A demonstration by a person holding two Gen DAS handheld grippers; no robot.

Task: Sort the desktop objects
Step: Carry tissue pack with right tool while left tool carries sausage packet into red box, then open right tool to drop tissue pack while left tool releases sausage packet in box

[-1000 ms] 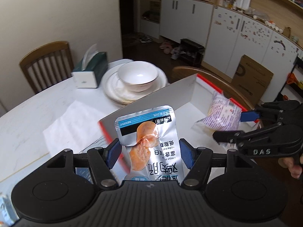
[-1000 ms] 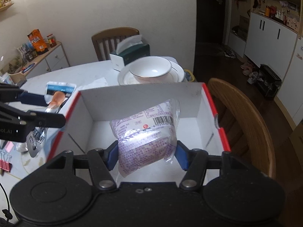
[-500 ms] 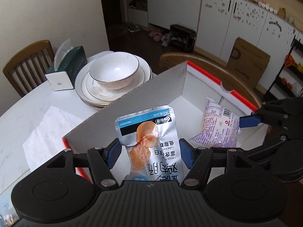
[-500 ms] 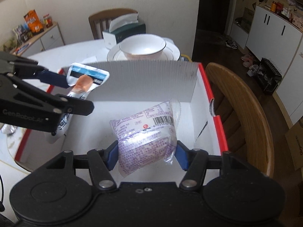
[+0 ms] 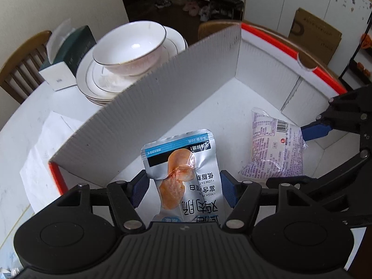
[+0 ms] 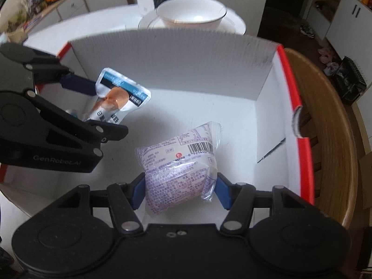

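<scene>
Left wrist view: your left gripper [image 5: 182, 189] has its jaws closed on a silver snack pouch [image 5: 183, 174], held upright with its long axis running along the fingers, inside the white box [image 5: 162, 107].
Right wrist view: your right gripper [image 6: 179, 189] has its jaws closed on a purple-printed bag [image 6: 179, 169], which hangs over the box floor, nearer the red-edged wall.
Key relation: both packets point steeply down into the box; the floor lies straight ahead of each pair of jaws, so release should drop them inside. How close they are to the floor you cannot tell.
Spacing: the two packets sit side by side, apart, pouch left, bag right.
Surroundings: a bowl [image 5: 129, 46] on stacked plates [image 5: 93, 83] and a tissue box [image 5: 69, 55] stand on the bench behind the tall back wall.
In the way: nothing lies on the floor beneath either packet.
</scene>
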